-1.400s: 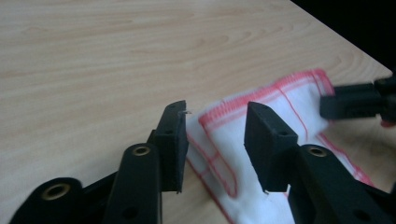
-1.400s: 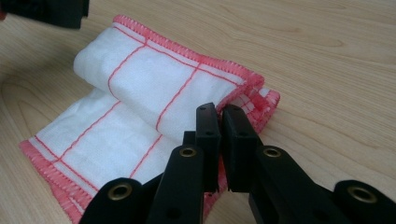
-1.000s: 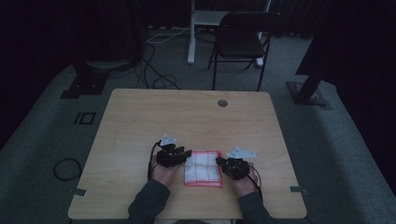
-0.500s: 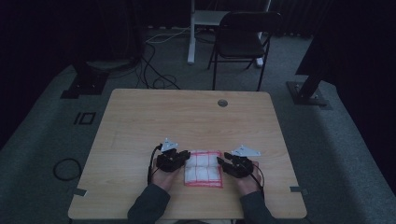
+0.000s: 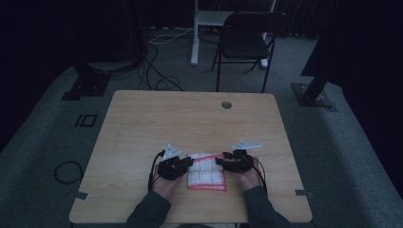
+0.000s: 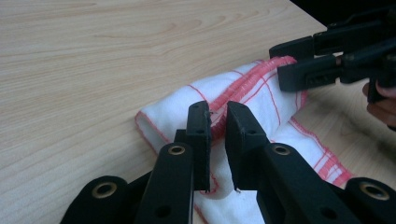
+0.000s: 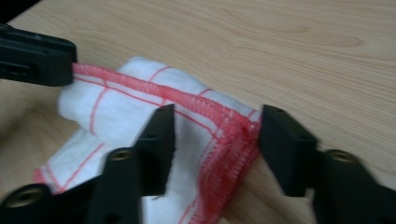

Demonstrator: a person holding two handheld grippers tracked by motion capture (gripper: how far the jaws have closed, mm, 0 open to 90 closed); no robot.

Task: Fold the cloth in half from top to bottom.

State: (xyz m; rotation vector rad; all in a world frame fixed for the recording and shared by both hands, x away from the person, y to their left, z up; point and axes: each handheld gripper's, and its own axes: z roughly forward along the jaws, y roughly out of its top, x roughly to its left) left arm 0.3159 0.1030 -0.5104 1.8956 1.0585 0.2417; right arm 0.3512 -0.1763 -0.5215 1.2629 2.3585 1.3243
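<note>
L gripper pinches cloth edge; R gripper jaws just opened, astride.

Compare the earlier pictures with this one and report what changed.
The left tool has closed on the red hem of the cloth. The right tool, shut a second ago, has just been opening, its jaws standing apart astride the cloth's corner. Both hands barely shifted; cloth and table stayed put.

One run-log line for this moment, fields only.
work: folding cloth | left gripper: shut on cloth's red edge | right gripper: jaws just opening, astride folded corner | surface: table
</note>
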